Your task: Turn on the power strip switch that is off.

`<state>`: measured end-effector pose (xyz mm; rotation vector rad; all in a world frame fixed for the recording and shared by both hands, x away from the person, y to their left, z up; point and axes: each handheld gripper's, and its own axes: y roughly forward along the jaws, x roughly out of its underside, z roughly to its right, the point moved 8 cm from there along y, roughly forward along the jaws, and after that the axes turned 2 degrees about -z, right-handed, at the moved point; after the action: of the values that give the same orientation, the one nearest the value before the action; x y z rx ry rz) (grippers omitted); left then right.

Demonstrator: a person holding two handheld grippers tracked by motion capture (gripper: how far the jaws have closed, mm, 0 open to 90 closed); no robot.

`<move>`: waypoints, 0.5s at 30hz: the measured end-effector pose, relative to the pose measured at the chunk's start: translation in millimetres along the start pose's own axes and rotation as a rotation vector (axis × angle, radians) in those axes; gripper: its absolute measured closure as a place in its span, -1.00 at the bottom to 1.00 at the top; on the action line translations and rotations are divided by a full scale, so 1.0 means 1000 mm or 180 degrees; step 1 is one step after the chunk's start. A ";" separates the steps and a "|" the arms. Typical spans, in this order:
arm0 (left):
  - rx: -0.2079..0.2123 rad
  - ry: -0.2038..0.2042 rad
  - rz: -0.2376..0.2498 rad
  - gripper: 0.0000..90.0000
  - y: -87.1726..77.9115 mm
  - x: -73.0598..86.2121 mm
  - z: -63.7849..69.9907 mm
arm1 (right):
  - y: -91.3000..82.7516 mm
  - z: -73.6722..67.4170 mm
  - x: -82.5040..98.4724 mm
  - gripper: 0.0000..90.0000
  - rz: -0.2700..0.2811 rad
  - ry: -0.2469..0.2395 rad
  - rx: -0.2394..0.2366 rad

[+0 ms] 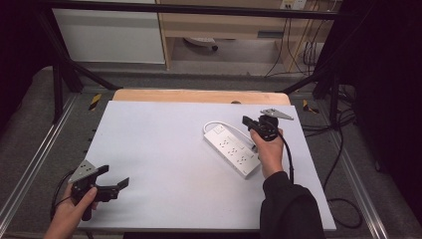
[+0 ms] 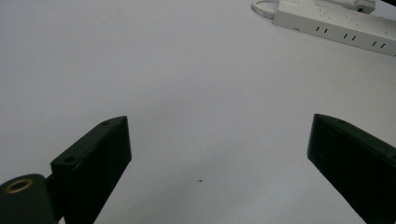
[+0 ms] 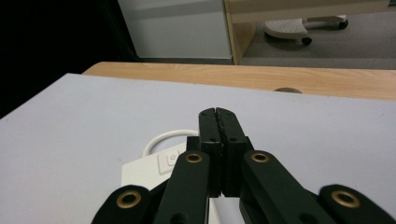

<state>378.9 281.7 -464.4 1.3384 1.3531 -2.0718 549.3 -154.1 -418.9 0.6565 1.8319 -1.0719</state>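
A white power strip point(image 1: 231, 148) lies slantwise on the white table top point(image 1: 159, 149), right of the middle, with its white cord looped at its far end point(image 1: 219, 124). My right gripper point(image 1: 246, 120) hovers over the strip's far end, its jaws pressed together with nothing between them. In the right gripper view the shut gripper point(image 3: 218, 112) points over the strip's switch end point(image 3: 144, 170) and the cord loop point(image 3: 159, 140). My left gripper point(image 1: 115, 177) rests near the front left corner, jaws wide apart and empty point(image 2: 219, 121). The left gripper view has the power strip point(image 2: 336, 21) far off at top right.
A wooden board edge point(image 1: 199, 95) runs along the table's far side. A black metal frame point(image 1: 59, 79) stands around the table. Black cables point(image 1: 343, 149) trail on the floor at the right. A white cabinet point(image 1: 109, 35) and a wooden shelf point(image 1: 224, 25) stand behind.
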 end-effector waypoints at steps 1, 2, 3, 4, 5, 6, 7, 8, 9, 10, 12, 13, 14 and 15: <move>-0.0002 0.0000 0.0005 -0.86 0.000 0.000 0.000 | 0.002 -0.001 0.001 1.00 -0.0022 -0.0027 0.0011; 0.0000 -0.0005 0.0009 -0.86 0.000 0.000 0.000 | 0.004 -0.001 0.003 1.00 -0.0045 -0.0050 0.0016; 0.0000 -0.0005 0.0009 -0.86 0.000 0.000 0.000 | 0.006 -0.002 0.005 1.00 -0.0074 -0.0067 0.0020; -0.0001 -0.0006 0.0010 -0.86 0.000 0.000 0.000 | 0.007 -0.003 0.006 1.00 -0.0093 -0.0085 0.0023; -0.0002 -0.0002 0.0007 -0.86 0.000 0.000 0.000 | 0.009 -0.004 0.008 1.00 -0.0117 -0.0107 0.0026; -0.0002 -0.0002 0.0007 -0.86 0.000 0.000 0.000 | 0.009 -0.004 0.008 1.00 -0.0117 -0.0107 0.0026; -0.0001 -0.0001 0.0006 -0.86 0.000 0.000 0.000 | 0.013 -0.005 0.011 1.00 -0.0163 -0.0128 0.0034; 0.0001 0.0002 0.0005 -0.86 0.000 0.000 0.000 | 0.014 -0.006 0.013 1.00 -0.0180 -0.0141 0.0031; 0.0002 0.0005 0.0002 -0.86 0.000 0.000 0.000 | 0.016 -0.006 0.014 1.00 -0.0205 -0.0152 0.0027; 0.0002 0.0005 0.0002 -0.86 0.000 0.000 0.000 | 0.018 -0.007 0.016 1.00 -0.0240 -0.0167 0.0028; 0.0005 0.0007 -0.0001 -0.86 0.000 0.000 0.000 | 0.021 -0.007 0.019 1.00 -0.0281 -0.0195 0.0043; 0.0006 0.0007 -0.0002 -0.86 0.000 0.000 0.000 | 0.023 -0.007 0.021 1.00 -0.0307 -0.0202 0.0044; 0.0006 0.0007 -0.0002 -0.86 0.000 0.000 0.000 | 0.024 -0.007 0.022 1.00 -0.0322 -0.0215 0.0052; 0.0006 0.0010 -0.0004 -0.86 0.000 0.000 0.000 | 0.025 -0.007 0.023 1.00 -0.0339 -0.0230 0.0059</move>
<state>378.7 281.5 -464.4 1.3423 1.3538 -2.0733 555.0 -135.2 -448.0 0.5291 1.8132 -1.1688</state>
